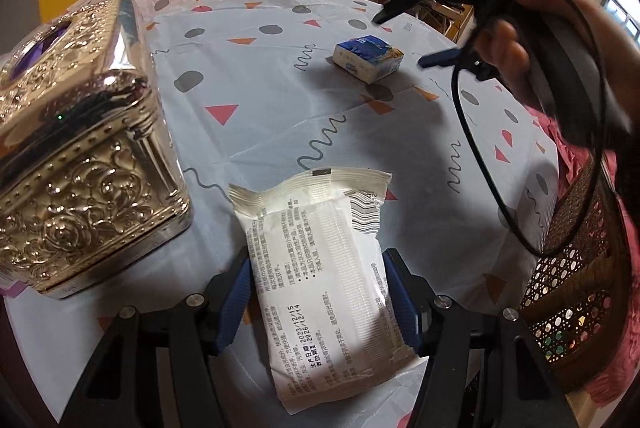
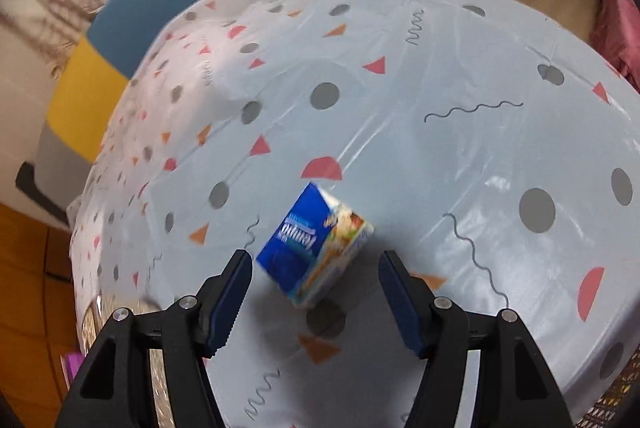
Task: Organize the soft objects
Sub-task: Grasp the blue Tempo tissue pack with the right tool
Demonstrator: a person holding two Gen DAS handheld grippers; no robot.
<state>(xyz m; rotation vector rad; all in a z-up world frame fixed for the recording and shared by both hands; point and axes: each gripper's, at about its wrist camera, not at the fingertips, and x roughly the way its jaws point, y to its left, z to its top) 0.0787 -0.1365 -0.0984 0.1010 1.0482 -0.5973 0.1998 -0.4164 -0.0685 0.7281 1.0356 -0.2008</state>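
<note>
White plastic wipes pack [image 1: 326,280] sits between the blue pads of my left claw [image 1: 320,302], printed side up. Pads look to be touching or nearly touching its long edges, but I can't tell if they're pressing, so can't say gripped vs just straddled. Pack lies on the tablecloth [image 1: 260,76], just beside the embossed metal tissue box [image 1: 84,164], not touching it afaict.

My right claw [image 2: 316,302] is released, jaws wide apart w/ nothing pinched. The small blue tissue packet [image 2: 316,246] lies on the cloth ahead of the tips, roughly centred between them, clear gap each side. From the left cam that packet is well apart from the wipes pack, further across the table, w/ my right hand [image 1: 516,28] and claw hovering above it.

Progress, my read: early. Both soft items are loose on the table, neither stowed nor lined up anywhere. No obvious bin for them in view; maybe they get grouped by the metal box. Left to do: clamp each one, carry, set down together
</note>
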